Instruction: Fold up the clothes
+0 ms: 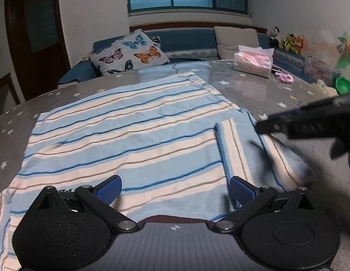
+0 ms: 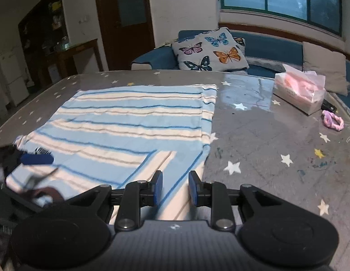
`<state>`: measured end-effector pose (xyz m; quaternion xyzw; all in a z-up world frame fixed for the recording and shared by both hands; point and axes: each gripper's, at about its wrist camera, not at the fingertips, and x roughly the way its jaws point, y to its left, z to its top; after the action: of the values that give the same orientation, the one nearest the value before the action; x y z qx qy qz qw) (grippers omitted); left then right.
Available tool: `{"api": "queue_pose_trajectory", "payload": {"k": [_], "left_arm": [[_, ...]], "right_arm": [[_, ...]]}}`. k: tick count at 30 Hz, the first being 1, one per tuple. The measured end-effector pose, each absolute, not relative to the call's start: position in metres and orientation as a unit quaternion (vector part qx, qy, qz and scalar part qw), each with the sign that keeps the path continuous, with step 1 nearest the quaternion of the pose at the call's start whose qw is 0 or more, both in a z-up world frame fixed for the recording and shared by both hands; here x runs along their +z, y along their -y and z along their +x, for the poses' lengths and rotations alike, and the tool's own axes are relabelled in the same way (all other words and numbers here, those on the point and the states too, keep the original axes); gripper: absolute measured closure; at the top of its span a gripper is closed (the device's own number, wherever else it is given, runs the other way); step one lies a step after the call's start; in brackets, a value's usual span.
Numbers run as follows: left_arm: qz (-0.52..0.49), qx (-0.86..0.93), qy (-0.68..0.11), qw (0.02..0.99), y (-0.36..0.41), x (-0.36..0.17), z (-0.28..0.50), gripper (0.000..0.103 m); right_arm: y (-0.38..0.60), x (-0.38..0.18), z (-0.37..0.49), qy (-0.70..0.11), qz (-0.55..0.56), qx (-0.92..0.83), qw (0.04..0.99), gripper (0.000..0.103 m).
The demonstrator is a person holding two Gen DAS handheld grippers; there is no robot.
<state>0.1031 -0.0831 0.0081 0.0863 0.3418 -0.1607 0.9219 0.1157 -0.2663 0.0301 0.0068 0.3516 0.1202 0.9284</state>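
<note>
Striped garment (image 1: pixel 129 131) flat (both fingers apart)

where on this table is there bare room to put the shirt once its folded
Bare grey table runs right of the striped garment, bordered far right by the tissue box and pink scrunchie. A narrower strip lies beyond the garment's far edge, toward the butterfly pillow. The far right corner is crowded.
</note>
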Motion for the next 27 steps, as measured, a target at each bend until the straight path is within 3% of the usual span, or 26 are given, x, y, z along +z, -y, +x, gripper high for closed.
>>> {"api": "queue_pose_trajectory", "payload": {"k": [10, 14, 19, 27], "left_arm": [[0.088, -0.156, -0.347, 0.920, 0.081, 0.004, 0.103, 0.000], [0.073, -0.128, -0.336, 0.930, 0.056, 0.014, 0.098, 0.000], [0.055, -0.068, -0.323, 0.942, 0.011, 0.024, 0.091, 0.000], [0.025, 0.071, -0.318, 0.945, -0.090, 0.021, 0.073, 0.000]], "right_arm": [[0.252, 0.010, 0.148, -0.365, -0.011, 0.123, 0.923, 0.078], [0.246, 0.016, 0.140, -0.357, -0.028, 0.131, 0.925, 0.067], [0.235, 0.021, 0.119, -0.354, -0.058, 0.151, 0.921, 0.065], [0.227, 0.014, 0.083, -0.358, -0.082, 0.162, 0.916, 0.050]]}}
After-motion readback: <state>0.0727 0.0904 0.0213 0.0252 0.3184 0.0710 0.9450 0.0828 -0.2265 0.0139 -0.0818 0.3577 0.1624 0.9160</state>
